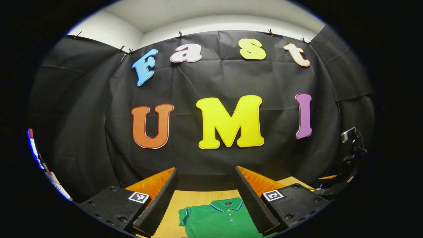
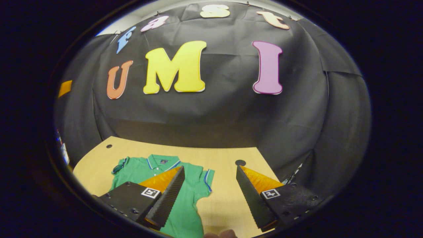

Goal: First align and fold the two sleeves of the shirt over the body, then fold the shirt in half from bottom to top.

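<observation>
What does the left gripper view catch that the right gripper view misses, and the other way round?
Left gripper view alone: the other hand-held gripper's dark body at its right edge, above the table. Right gripper view alone: the shirt's sleeve with striped cuff, round holes in the table, and fingertips at the bottom edge. Both: the green polo shirt lying flat and unfolded on the wooden table, and each view's own hand-held gripper standing open above it.

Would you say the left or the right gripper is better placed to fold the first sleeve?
Probably right: the right gripper hangs open beside the shirt's nearer sleeve, while the left gripper frames the collar.
</observation>
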Action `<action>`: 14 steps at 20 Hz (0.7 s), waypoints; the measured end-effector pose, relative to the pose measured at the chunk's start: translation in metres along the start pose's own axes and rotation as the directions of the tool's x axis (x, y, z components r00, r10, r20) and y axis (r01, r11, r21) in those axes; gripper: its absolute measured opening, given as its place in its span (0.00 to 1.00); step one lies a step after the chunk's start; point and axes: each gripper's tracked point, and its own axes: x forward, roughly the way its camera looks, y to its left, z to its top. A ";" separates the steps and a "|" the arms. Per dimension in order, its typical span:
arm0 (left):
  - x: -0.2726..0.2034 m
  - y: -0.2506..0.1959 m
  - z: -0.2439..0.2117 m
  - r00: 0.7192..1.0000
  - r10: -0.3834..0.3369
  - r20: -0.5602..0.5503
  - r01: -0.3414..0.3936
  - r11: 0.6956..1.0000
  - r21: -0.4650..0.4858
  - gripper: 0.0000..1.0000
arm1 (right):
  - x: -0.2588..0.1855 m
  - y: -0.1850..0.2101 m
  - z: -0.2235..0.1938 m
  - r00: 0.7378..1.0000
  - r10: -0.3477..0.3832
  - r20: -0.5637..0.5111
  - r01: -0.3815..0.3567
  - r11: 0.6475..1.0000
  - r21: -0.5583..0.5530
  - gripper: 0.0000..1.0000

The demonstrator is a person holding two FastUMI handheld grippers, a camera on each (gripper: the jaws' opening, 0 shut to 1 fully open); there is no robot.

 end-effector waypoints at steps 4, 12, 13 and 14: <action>0.002 0.012 -0.003 0.999 0.051 -0.014 -0.051 0.999 0.021 1.00 | 0.039 -0.004 -0.044 0.990 0.040 -0.132 -0.041 0.999 -0.005 0.95; 0.008 0.025 -0.012 0.992 0.119 -0.042 -0.117 0.992 0.042 1.00 | 0.124 0.003 -0.102 0.960 0.057 -0.274 -0.070 0.997 -0.039 0.97; 0.010 0.025 -0.016 0.991 0.121 -0.057 -0.119 0.992 0.037 1.00 | 0.133 0.003 -0.108 0.957 0.054 -0.287 -0.072 0.996 -0.052 0.97; 0.011 0.025 -0.019 0.989 0.127 -0.069 -0.125 0.992 0.034 1.00 | 0.141 0.001 -0.114 0.953 0.047 -0.299 -0.071 0.995 -0.071 0.96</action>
